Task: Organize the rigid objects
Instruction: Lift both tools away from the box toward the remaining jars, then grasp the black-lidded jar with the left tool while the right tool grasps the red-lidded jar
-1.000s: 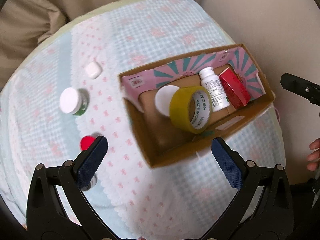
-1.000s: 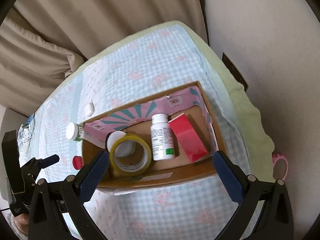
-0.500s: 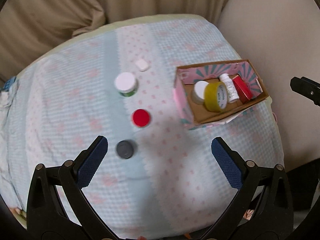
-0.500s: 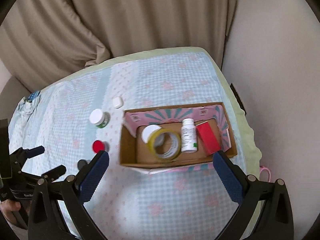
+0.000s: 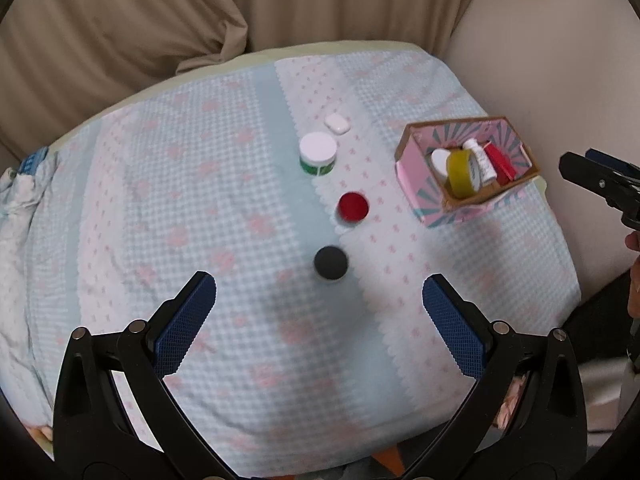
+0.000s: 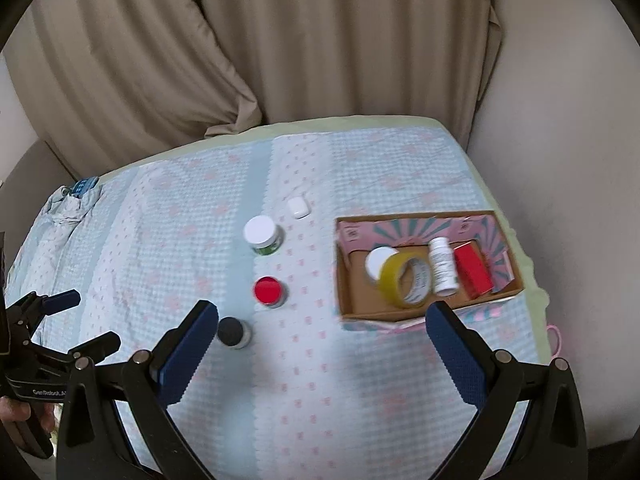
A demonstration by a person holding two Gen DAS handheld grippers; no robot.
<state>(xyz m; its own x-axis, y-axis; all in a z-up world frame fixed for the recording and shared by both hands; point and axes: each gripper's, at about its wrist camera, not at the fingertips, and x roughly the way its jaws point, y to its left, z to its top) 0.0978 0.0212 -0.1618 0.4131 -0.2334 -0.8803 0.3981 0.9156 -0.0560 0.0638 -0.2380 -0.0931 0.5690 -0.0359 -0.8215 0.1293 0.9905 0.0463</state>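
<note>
A cardboard box (image 6: 508, 284) (image 5: 424, 196) sits at the table's right side. It holds a yellow tape roll (image 6: 404, 280), a white bottle (image 6: 442, 266), a red box (image 6: 472, 272) and a white-lidded jar (image 6: 378, 262). On the cloth to its left lie a white-lidded green jar (image 5: 318, 154), a red-lidded jar (image 5: 353, 207), a black-lidded jar (image 5: 330, 262) and a small white case (image 5: 337, 123). My left gripper (image 5: 319, 314) is open and empty, just short of the black-lidded jar. My right gripper (image 6: 322, 348) is open and empty above the table's front.
The table wears a blue-and-pink checked cloth (image 5: 200, 208). Beige curtains (image 6: 240, 48) hang behind it and a pale wall (image 6: 560, 140) stands on the right. Crumpled cloth (image 6: 68, 204) lies at the far left edge.
Both grippers have pulled back and up from the box. The view now takes in the whole table and the loose jars. Both stay open.
</note>
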